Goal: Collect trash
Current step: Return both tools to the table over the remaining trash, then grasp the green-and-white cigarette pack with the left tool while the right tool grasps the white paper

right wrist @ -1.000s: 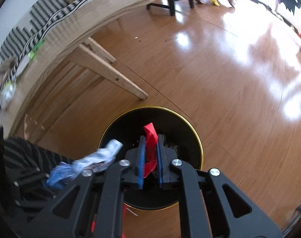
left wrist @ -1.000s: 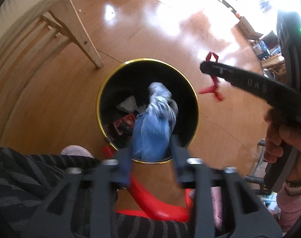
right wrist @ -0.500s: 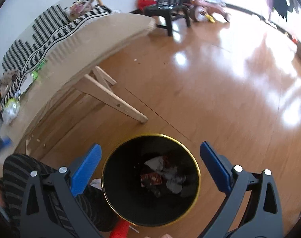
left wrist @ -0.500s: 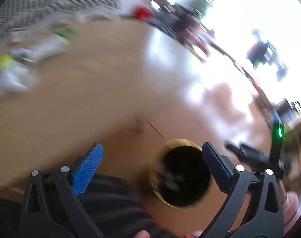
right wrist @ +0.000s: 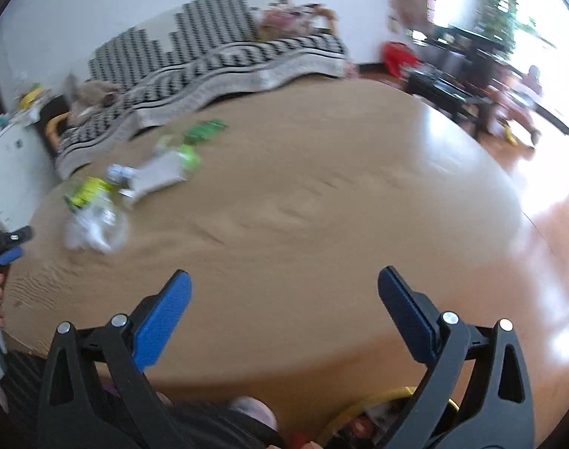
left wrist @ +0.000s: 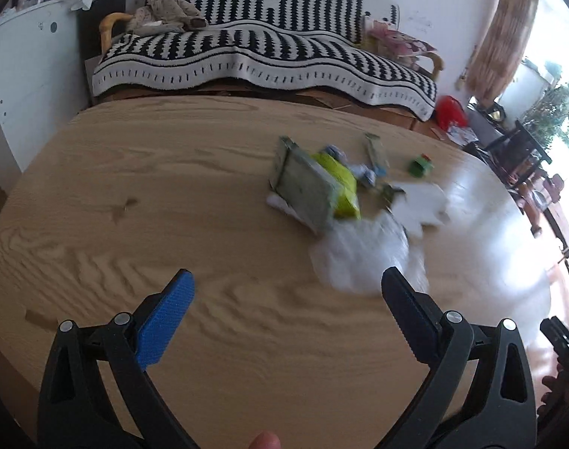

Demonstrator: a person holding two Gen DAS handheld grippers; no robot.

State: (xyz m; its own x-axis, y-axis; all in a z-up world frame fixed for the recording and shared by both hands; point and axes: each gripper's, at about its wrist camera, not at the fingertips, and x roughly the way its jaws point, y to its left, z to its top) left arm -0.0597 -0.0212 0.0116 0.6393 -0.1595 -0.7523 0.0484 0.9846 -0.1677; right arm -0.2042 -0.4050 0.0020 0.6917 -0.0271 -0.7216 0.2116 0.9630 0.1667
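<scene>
A pile of trash lies on the round wooden table: a grey-green packet, a yellow-green wrapper, a crumpled clear plastic bag, white paper and a small green box. My left gripper is open and empty above the table, short of the plastic bag. My right gripper is open and empty over the table's near edge; the trash lies far to its left. The gold rim of the black bin shows below the table edge.
A sofa with a black-and-white patterned blanket stands behind the table. A white cabinet is at the left. Dark chairs and a red bag stand on the shiny floor at the right.
Both grippers dropped their trash into the bin, opened, and swung up from the bin to face the table top with the trash pile.
</scene>
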